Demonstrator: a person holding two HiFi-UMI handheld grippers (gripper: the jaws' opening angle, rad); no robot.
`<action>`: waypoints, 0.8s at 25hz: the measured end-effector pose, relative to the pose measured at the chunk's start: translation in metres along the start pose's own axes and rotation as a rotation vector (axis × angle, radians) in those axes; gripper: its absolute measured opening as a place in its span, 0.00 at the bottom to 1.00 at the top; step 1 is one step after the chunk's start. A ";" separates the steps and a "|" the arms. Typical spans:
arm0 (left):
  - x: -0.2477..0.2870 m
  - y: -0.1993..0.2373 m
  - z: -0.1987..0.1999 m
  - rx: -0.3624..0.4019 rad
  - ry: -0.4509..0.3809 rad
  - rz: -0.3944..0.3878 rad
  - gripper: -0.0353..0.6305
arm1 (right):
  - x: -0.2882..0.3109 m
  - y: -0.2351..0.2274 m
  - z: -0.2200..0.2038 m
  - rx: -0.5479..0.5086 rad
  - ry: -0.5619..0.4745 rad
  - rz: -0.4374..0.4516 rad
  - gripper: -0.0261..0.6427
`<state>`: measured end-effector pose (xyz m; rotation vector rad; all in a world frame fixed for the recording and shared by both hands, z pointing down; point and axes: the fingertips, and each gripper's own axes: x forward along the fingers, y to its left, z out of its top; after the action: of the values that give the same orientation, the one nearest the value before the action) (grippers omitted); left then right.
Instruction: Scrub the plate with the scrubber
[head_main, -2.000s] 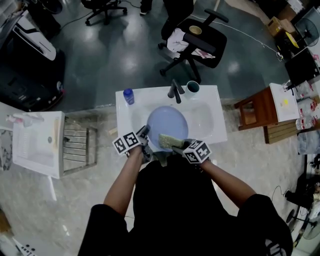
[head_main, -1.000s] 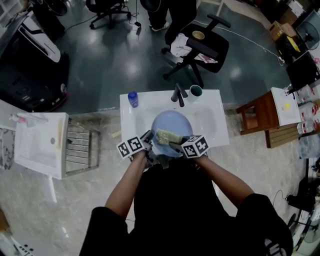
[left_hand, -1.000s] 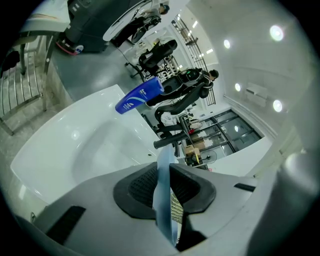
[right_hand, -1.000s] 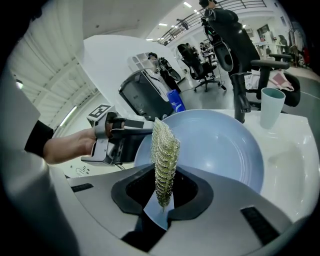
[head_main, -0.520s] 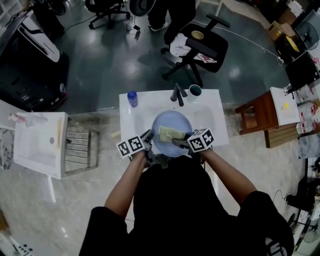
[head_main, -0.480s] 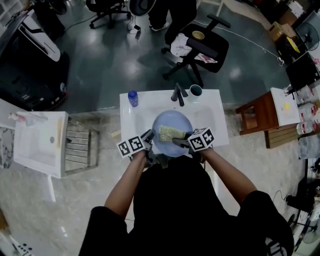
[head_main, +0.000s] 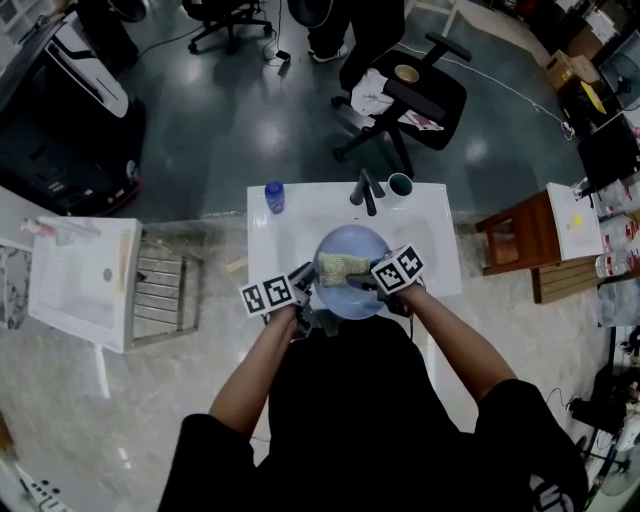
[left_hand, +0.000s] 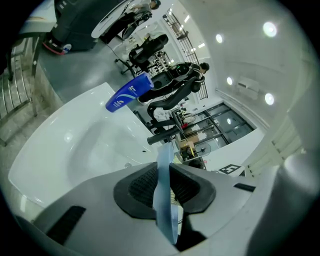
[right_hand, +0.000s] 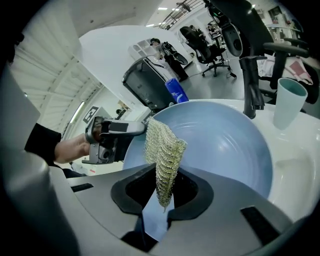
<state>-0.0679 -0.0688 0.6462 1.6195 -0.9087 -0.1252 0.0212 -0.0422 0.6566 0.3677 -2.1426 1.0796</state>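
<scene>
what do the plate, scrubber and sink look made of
Plate: pale blue, smooth with a soft sheen and a thin rim; probably plastic or melamine.
Scrubber: yellowish woven mesh that drapes limply; likely nylon or fine wire mesh.
Sink: white and glossy with sharp light spots; probably glazed ceramic.

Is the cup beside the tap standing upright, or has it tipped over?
Upright. The cup stands on the sink's rim next to the tap, with its open mouth facing up.
</scene>
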 end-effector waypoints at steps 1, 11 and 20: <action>0.000 0.000 -0.002 0.002 0.005 -0.002 0.15 | 0.001 -0.003 -0.001 -0.005 0.016 -0.009 0.14; 0.004 -0.008 -0.004 0.016 0.022 -0.024 0.15 | -0.001 -0.033 -0.004 0.045 0.107 -0.068 0.14; 0.000 -0.007 0.002 0.018 0.020 -0.032 0.15 | -0.018 -0.074 -0.005 0.085 0.126 -0.144 0.14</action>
<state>-0.0656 -0.0706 0.6399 1.6499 -0.8710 -0.1239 0.0754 -0.0849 0.6900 0.4735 -1.9335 1.0844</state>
